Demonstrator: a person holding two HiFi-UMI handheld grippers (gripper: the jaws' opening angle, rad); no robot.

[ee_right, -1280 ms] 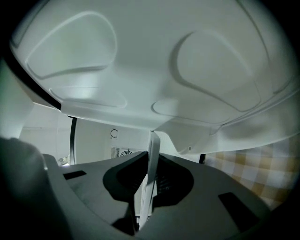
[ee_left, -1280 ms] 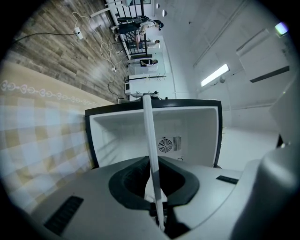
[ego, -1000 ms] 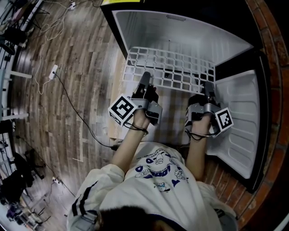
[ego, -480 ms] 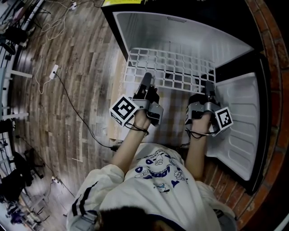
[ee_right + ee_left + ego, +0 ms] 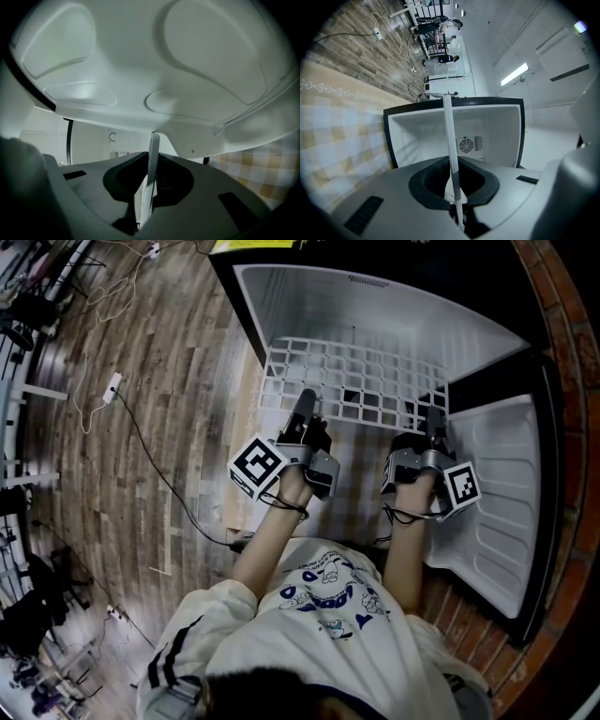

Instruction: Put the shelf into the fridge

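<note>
Left gripper (image 5: 304, 401) and right gripper (image 5: 432, 418) both clamped on near edge of shelf (image 5: 347, 371); shelf partway inside fridge (image 5: 309, 292).
Insertion step, I'd say. Next needs a level, even push inward. Side ledges not visible; door (image 5: 497, 493) liner fills most of right gripper view.

The shelf (image 5: 349, 381) looks like white coated wire — the fridge (image 5: 394, 315) liner smooth, faintly glossy plastic.
</note>
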